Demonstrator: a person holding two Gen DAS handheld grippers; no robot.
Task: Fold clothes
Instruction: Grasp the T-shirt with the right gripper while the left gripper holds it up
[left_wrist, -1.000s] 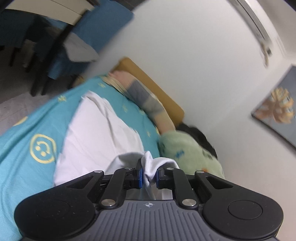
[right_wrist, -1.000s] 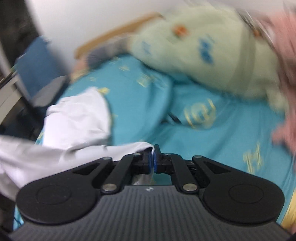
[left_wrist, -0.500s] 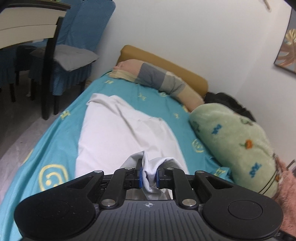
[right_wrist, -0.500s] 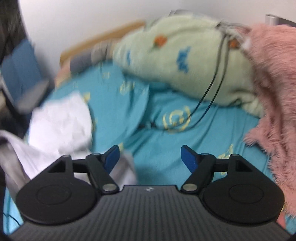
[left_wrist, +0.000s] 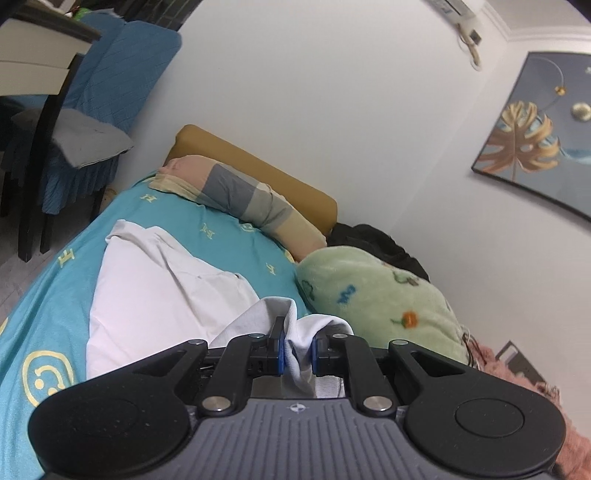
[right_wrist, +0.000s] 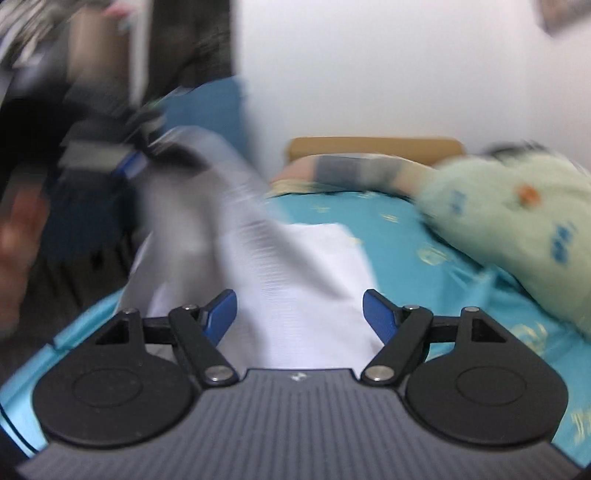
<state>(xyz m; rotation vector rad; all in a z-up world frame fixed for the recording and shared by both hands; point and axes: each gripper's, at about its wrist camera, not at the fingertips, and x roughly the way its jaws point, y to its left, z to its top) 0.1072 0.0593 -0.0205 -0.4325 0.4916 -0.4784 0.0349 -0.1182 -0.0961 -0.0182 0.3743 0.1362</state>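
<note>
A white garment (left_wrist: 159, 295) is seen spread across the bed (left_wrist: 48, 280), which is covered by a turquoise sheet printed with yellow symbols. One bunched edge of the garment is clamped between the blue pads (left_wrist: 280, 349) of the left gripper (left_wrist: 297, 350); the jaws are closed on the cloth, and a fold is draped over them. The remainder of the garment lies flat on the sheet beyond the gripper.

In the right wrist view, the right gripper (right_wrist: 299, 314) is held with its jaws wide apart and nothing is gripped between them. It is positioned above the flat white portion of the garment (right_wrist: 306, 280). This view is heavily blurred. The left gripper (right_wrist: 125, 162) is made out at upper left with a raised, grey-shadowed length of cloth hanging from it down to the bed. Whether the right gripper touches the cloth cannot be told.

A green plush pillow (left_wrist: 376, 302) with blue and orange motifs is noted on the bed, just beside the garment. A striped bolster (left_wrist: 243, 195) lies against the mustard headboard (left_wrist: 258, 166). A pink fluffy blanket (left_wrist: 554, 417) is seen at the right edge. A blue-covered chair (left_wrist: 92, 110) stands beside the bed, and a framed picture (left_wrist: 543, 133) hangs on the wall.
</note>
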